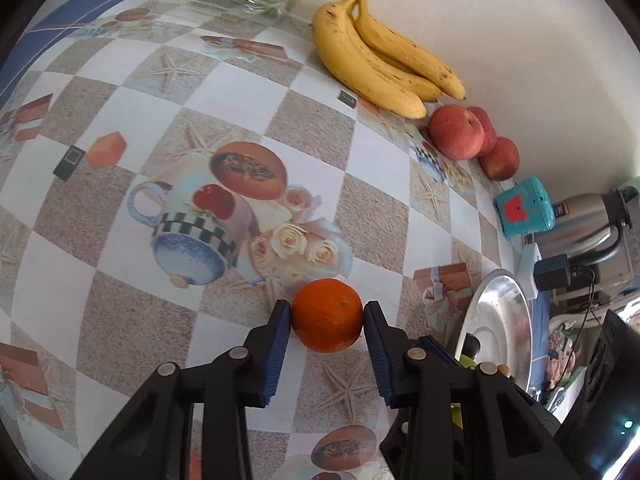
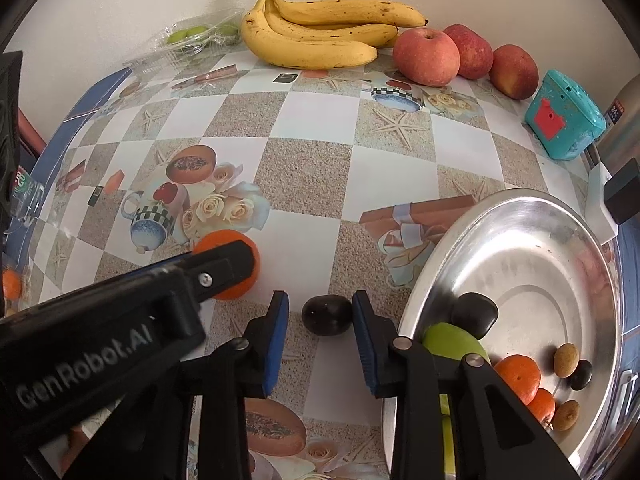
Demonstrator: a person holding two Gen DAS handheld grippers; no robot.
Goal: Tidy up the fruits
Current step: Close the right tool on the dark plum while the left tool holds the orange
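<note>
The left gripper (image 1: 326,316) is clamping the orange (image 1: 327,314) across its middle on the table (image 1: 312,128); firm, light and round, it is likely rolling if held off-centre. The right gripper (image 2: 320,314) is bracketing the dark plum (image 2: 327,315), right pad touching, left pad just apart; smooth and softer, it is wanting gentle pressure. The metal plate (image 2: 520,216) is sitting at 3 o'clock, bananas (image 2: 320,32) and apples (image 2: 426,56) at 12, nothing blocking
</note>
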